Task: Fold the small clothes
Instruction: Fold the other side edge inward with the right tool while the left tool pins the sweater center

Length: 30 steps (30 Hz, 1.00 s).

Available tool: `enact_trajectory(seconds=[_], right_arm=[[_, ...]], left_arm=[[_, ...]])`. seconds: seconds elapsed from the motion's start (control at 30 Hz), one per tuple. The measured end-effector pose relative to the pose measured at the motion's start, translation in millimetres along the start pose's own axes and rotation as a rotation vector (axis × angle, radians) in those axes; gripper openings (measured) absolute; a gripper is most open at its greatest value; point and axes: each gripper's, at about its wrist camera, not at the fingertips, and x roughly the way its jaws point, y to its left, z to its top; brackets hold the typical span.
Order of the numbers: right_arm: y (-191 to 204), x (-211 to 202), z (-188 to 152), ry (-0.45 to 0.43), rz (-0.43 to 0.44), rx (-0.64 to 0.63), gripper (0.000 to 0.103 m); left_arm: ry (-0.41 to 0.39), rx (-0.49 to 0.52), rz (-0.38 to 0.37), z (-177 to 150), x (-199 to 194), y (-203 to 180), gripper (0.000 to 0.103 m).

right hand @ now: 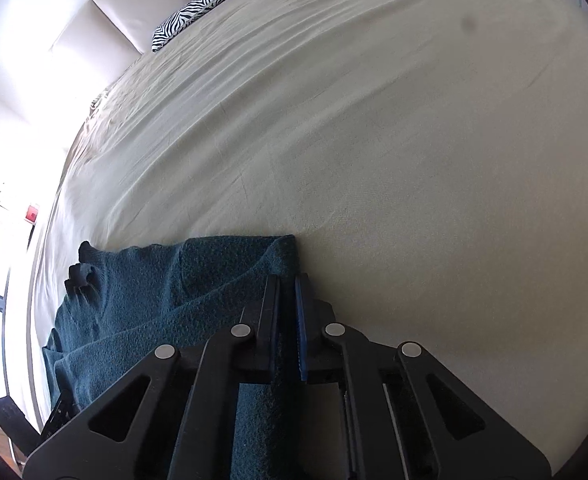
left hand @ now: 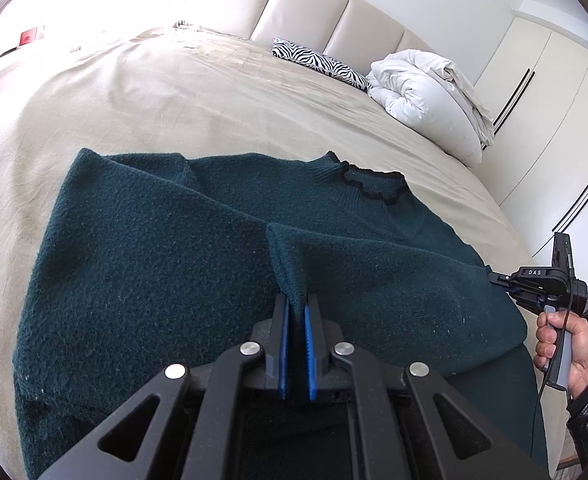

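Sweater (left hand: 165, 256) lying flat on the bed (left hand: 173, 92), dark teal knit, neck trim toward the headboard, one sleeve already crossing the body; spreading over the near part of the sheet, well apart from the zebra pillow (left hand: 322, 65) and the white duvet (left hand: 426, 92) by the headboard.

Left claw (left hand: 297, 308) pinching a raised ridge of knit near the middle of the near edge, blue pads pressed together on the cloth, fabric tenting up between them; right claw (right hand: 287, 280) closing on the sweater's far corner at its right edge, pads drawn together on a thin fold of cloth at the tips, bare sheet just beside; seen from the left wrist view as a black tool touching the right edge, held by a hand (left hand: 562, 344) in a dark sleeve.

Judging the step in hand: gripping two points along one side, readying a fold of that side over the body; folding only begun, since just the sleeve appears to be laid in, with most of the garment still lying open.

Calling next, probably, for lifting both pinches together, keeping the edge taut between them, carrying it across toward the opposite side and laying it down level; needing matched height and pace, otherwise dragging the loose knit or bunching the sleeve underneath; thick soft wool likely sagging between the grips.
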Motion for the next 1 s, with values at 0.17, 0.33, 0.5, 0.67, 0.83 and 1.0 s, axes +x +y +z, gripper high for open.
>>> enact_trajectory(seconds=[0.17, 0.33, 0.5, 0.67, 0.83, 1.0], right_arm=[[-8, 1, 0, -0.024, 0.026, 0.021, 0.006], [-9, -26, -17, 0.018, 0.076, 0.031, 0.019], [7, -51, -62, 0.094, 0.038, -0.119, 0.025], [25, -46, -83, 0.083, -0.07, -0.238, 0.017], [26, -41, -75, 0.075, -0.126, -0.237, 0.005], [2, -37, -68, 0.048, -0.138, -0.2, 0.0]], left_arm=[[0.015, -0.021, -0.018, 0, 4, 6, 0.009], [0.017, -0.02, -0.018, -1, 4, 6, 0.01], [0.018, -0.016, -0.011, -1, 4, 3, 0.011], [0.028, -0.006, 0.003, -2, 4, 0, 0.011], [0.029, -0.003, 0.009, -4, 4, -2, 0.012], [0.024, -0.016, -0.012, -7, 4, 2, 0.012]])
